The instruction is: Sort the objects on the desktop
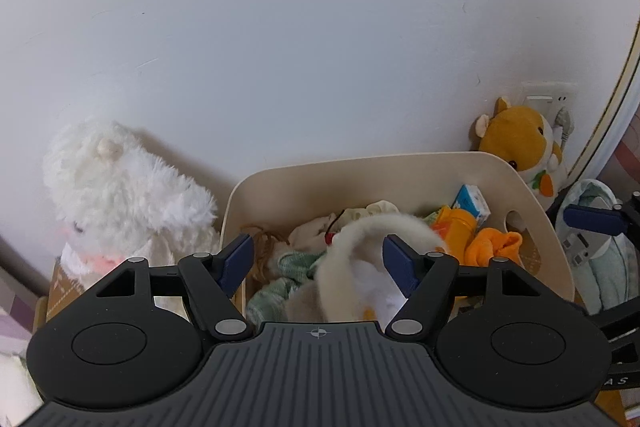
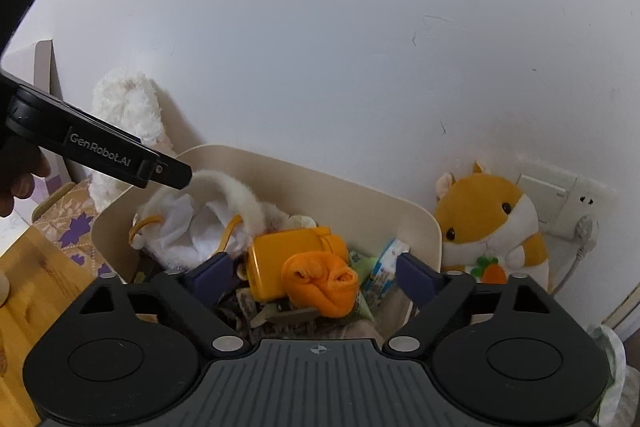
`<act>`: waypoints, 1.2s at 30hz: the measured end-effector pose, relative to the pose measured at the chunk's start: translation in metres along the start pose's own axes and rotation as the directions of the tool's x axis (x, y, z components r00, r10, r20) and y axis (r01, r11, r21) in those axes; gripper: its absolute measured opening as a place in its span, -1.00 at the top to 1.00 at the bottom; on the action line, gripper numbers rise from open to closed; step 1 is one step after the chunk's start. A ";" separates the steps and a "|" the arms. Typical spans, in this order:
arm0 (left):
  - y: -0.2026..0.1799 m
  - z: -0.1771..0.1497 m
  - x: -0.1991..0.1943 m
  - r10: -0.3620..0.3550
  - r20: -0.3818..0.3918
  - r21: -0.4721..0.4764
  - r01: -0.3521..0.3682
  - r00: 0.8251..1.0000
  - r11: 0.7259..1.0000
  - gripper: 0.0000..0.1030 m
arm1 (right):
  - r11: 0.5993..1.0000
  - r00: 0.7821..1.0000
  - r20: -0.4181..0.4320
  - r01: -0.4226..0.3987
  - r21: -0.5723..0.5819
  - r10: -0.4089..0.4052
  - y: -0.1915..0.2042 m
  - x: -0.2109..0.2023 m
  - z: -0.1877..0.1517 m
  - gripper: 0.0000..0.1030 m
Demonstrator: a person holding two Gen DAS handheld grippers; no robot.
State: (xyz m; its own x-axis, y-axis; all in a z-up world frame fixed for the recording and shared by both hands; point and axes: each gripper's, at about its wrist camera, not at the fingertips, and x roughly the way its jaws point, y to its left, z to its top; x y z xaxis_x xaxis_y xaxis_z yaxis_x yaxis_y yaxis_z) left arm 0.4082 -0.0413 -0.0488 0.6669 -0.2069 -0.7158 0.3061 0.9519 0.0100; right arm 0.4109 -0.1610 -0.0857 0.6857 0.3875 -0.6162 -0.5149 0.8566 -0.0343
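- Clearly, sorting was well under way: the bin point(image 1: 400, 171) at the wall already held a heap of small things.
- At far left, outside the bin, a white plush point(image 1: 120, 195) leaned on the wall, seemingly not sorted.
- The left gripper point(image 1: 318, 263) hung over the bin's left half, jaws wide and holding nothing; a furry band point(image 1: 384, 227) with white cloth point(image 2: 180, 227) lay just below them.
- The right gripper point(image 2: 314, 273) hovered over the bin's right half, jaws also wide and empty.
- Beneath it lay a yellow case point(image 2: 288, 255), an orange sock point(image 2: 320, 283) and a blue packet point(image 1: 472, 203).
- Past the bin's right corner sat a hamster plush point(image 2: 488, 223), also outside.
- My guess: both plushes and any unseen items were left.
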 end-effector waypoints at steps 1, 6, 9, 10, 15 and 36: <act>-0.001 0.000 -0.004 0.003 0.001 -0.011 -0.003 1.000 1.000 -0.41 | 1.000 1.000 -0.007 -0.006 0.002 0.006 0.000 -0.002 0.002 -0.85; -0.005 -0.002 -0.027 0.025 0.001 -0.073 -0.025 1.000 0.997 -0.41 | 0.999 0.999 -0.034 -0.006 0.040 0.007 -0.002 -0.023 0.006 -1.00; -0.007 -0.006 -0.047 0.045 0.000 -0.068 -0.045 0.999 0.997 -0.41 | 0.998 0.999 -0.034 -0.011 0.069 0.013 0.001 -0.039 0.007 -1.00; -0.007 -0.009 -0.054 0.048 -0.001 -0.071 -0.048 0.999 0.996 -0.41 | 0.998 0.999 -0.034 -0.010 0.067 0.012 0.003 -0.045 0.007 -1.00; -0.008 -0.027 -0.089 0.041 -0.026 -0.085 -0.043 0.999 0.995 -0.41 | 0.997 0.999 -0.047 0.006 0.076 -0.003 0.016 -0.080 0.003 -1.00; -0.039 -0.129 -0.275 -0.015 -0.010 0.006 0.015 1.000 1.000 -0.42 | 0.988 0.996 -0.025 0.088 0.125 -0.085 0.086 -0.263 -0.053 -1.00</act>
State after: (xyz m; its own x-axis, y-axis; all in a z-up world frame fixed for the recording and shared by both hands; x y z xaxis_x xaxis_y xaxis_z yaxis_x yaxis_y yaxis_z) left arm 0.1253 0.0072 0.0571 0.6557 -0.2191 -0.7225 0.3202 0.9473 0.0034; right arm 0.1588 -0.2079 0.0318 0.7136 0.3045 -0.6309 -0.3844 0.9231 0.0107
